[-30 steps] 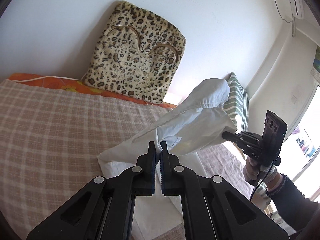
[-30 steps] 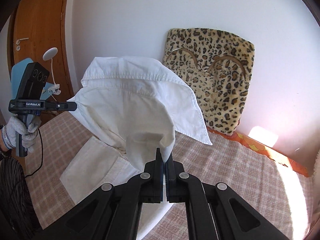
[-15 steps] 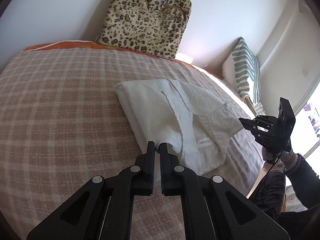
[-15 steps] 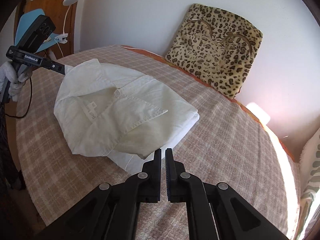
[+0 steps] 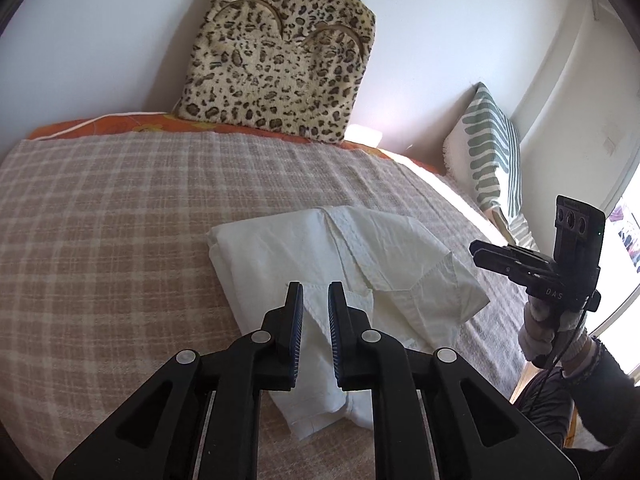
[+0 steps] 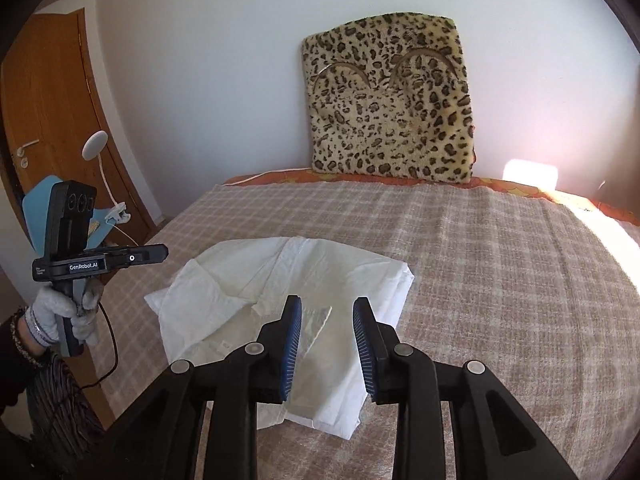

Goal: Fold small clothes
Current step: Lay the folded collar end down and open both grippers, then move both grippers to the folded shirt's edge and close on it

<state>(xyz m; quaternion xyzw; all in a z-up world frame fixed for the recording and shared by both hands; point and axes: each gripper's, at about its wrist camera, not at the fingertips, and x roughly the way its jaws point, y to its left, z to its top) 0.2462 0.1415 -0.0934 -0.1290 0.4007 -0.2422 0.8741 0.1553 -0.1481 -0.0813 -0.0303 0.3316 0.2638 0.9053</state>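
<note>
A white collared shirt (image 5: 352, 272) lies folded on the plaid bedspread (image 5: 100, 220); it also shows in the right wrist view (image 6: 296, 276). My left gripper (image 5: 315, 296) is open with a narrow gap, empty, hovering above the shirt's near edge. My right gripper (image 6: 326, 312) is open wider, empty, above the shirt's near side. The right gripper also shows in the left wrist view (image 5: 480, 250), just off the shirt's right side. The left gripper shows in the right wrist view (image 6: 162, 254), at the shirt's left.
A leopard-print cushion (image 5: 280, 56) leans on the wall at the bed's head. A green-striped pillow (image 5: 492, 160) stands at the right. A wooden door (image 6: 44, 128) and a clip lamp (image 6: 96, 148) are left of the bed. The bed's edge (image 6: 132, 344) is near my hands.
The shirt was held up by both grippers, then laid down folded on the bed. Both grippers have let go and opened, and have drawn back a little.
</note>
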